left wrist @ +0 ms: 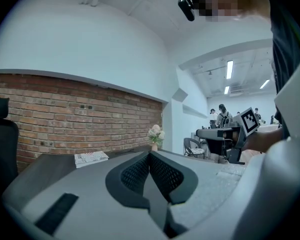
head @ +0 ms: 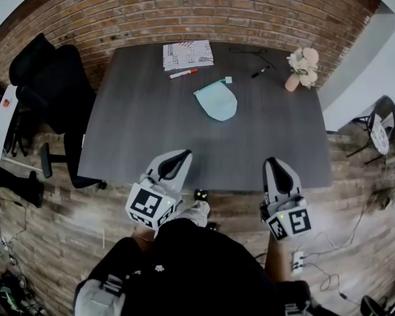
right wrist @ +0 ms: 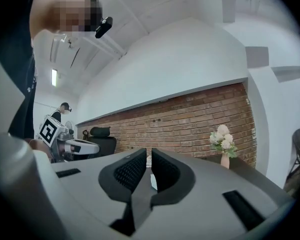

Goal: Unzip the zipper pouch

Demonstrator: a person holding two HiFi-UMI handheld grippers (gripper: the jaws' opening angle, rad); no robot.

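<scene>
- Position of the task item: the mint-green zipper pouch lies flat on the dark table, beyond its middle on the brick-wall side. Nothing touches it, and as far as we can tell it is zipped.
- Tools: both grippers sit over the near table edge, well apart from the pouch. The left gripper has its jaws pressed together with nothing in them. The right gripper has its jaws a narrow slit apart, and they too are empty.
- Bearing: the pouch lies ahead of both grippers and between their lines, somewhat nearer the left one.
- Axis: the straight zipped edge is the far one. It runs crosswise to us, slightly tilted, with a small pale tab at its right end. The rounded belly faces us.
- Judgement: we expect the right gripper to suit the tab end and the left to pin the body. Each needs a long forward reach.
</scene>
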